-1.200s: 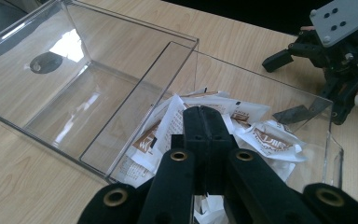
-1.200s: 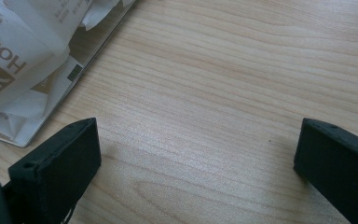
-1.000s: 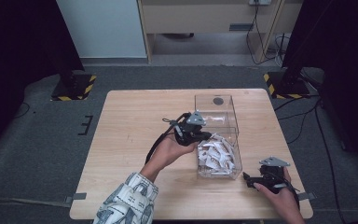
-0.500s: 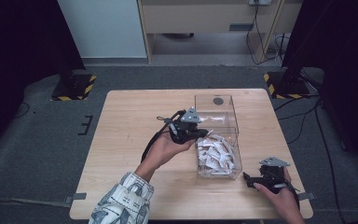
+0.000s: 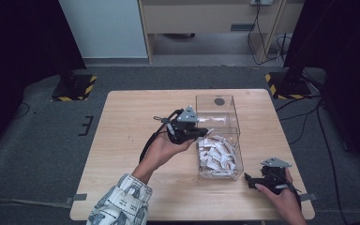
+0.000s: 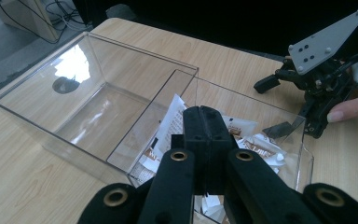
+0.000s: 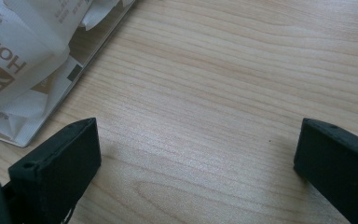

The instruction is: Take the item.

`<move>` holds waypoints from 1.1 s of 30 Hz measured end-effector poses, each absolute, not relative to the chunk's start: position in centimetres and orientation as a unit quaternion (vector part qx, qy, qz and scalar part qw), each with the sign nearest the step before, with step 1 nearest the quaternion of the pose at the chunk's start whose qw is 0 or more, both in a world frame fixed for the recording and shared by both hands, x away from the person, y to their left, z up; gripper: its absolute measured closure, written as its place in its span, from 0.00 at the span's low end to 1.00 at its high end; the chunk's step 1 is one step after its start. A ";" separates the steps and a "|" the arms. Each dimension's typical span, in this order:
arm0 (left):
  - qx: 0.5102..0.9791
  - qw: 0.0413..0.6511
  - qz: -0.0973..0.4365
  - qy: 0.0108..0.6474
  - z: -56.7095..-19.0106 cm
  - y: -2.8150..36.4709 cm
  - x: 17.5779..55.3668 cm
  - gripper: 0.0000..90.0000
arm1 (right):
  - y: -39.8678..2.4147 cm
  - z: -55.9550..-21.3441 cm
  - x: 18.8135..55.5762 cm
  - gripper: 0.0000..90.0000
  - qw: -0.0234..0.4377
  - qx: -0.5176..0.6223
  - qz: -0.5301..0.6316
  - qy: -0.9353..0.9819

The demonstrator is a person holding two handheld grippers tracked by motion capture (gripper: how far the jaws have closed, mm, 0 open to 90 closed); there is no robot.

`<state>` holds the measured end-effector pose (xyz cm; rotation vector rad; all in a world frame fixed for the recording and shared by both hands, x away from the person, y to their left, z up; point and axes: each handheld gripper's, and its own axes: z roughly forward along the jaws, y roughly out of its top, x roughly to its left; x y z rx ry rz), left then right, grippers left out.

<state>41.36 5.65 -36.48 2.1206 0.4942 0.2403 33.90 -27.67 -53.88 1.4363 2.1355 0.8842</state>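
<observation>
A clear plastic box (image 5: 218, 115) stands right of the table's middle. Its far compartment (image 6: 98, 107) is bare apart from a dark round spot (image 5: 219, 101). Its near compartment holds several white sachets (image 5: 218, 154) with brown print (image 6: 249, 140). My left gripper (image 5: 202, 132) hangs over the near compartment's left wall. Its jaws (image 6: 204, 114) are shut flat together with nothing seen between them. My right gripper (image 5: 249, 179) rests low on the table by the box's near right corner. It stands wide open (image 7: 198, 135) over bare wood, and the sachets (image 7: 23, 56) lie to its upper left.
The wooden table (image 5: 126, 140) is bare on its left half and along the front. A black cable (image 5: 147, 143) trails from the left gripper over the forearm. Dark floor, stands with yellow-black stripes (image 5: 75, 86) and a cabinet lie beyond the table.
My left gripper has drifted a little to the left along the box's edge, still shut. The right gripper has not moved.
</observation>
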 end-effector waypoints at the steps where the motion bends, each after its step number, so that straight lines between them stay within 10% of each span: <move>1: 0.861 0.457 0.097 0.201 -36.4 5.7 41.4 1.00 | -27.7 -53.9 33.9 0.01 0.209 0.516 0.318 0.768; 33: 0.856 0.444 0.130 0.229 -36.9 9.8 43.1 1.00 | -27.7 -53.9 33.9 0.01 0.209 0.516 0.318 0.768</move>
